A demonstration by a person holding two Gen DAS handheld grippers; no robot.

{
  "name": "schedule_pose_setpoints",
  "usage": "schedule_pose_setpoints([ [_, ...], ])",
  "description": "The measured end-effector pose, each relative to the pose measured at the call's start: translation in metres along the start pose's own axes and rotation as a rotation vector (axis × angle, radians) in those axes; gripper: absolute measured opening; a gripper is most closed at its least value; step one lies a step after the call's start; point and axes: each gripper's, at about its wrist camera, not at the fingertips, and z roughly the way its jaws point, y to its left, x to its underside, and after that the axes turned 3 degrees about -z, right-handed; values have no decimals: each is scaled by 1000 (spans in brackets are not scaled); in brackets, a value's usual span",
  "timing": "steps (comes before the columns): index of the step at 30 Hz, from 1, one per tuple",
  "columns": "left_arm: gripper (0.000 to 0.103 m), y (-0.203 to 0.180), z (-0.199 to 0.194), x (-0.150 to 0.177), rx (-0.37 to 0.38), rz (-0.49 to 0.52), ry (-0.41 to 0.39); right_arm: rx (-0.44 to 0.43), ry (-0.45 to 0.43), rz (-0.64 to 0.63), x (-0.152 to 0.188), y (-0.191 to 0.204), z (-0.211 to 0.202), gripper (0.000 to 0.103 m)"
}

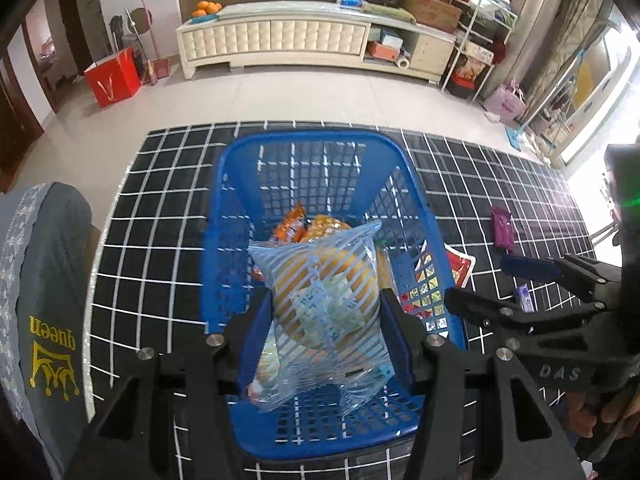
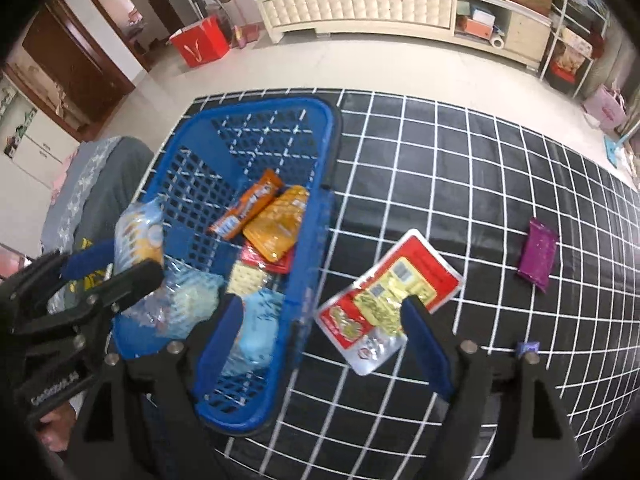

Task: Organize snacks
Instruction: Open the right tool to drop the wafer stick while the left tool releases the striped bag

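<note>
Where the gridded bench (image 2: 460, 168) carries the blue basket (image 1: 312, 144), we see our left hand-held gripper (image 1: 326, 320) clamping a striped clear snack bag (image 1: 324, 300) above it; our right hand-held gripper (image 2: 324, 320) gapes empty over the red packet (image 2: 384, 300).

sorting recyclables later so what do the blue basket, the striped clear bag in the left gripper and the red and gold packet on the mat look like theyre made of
Blue lattice basket: looks like rigid moulded plastic with a slight sheen; regular holes, thick rim.
Clear bag with pale blue stripes: thin see-through plastic film; it crinkles and the food shows through.
Flat red and gold packet: probably foil-laminated plastic; it gleams, and its lower end looks silvery.
</note>
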Motion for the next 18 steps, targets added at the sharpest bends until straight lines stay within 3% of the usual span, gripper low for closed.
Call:
schedule_pose_setpoints([
  [14,52,-5,56,4,1,1,128,-39,29,22,1,-19,26,87],
  [18,54,-4,61,4,-5,2,127,-53,33,35,2,-21,28,87],
])
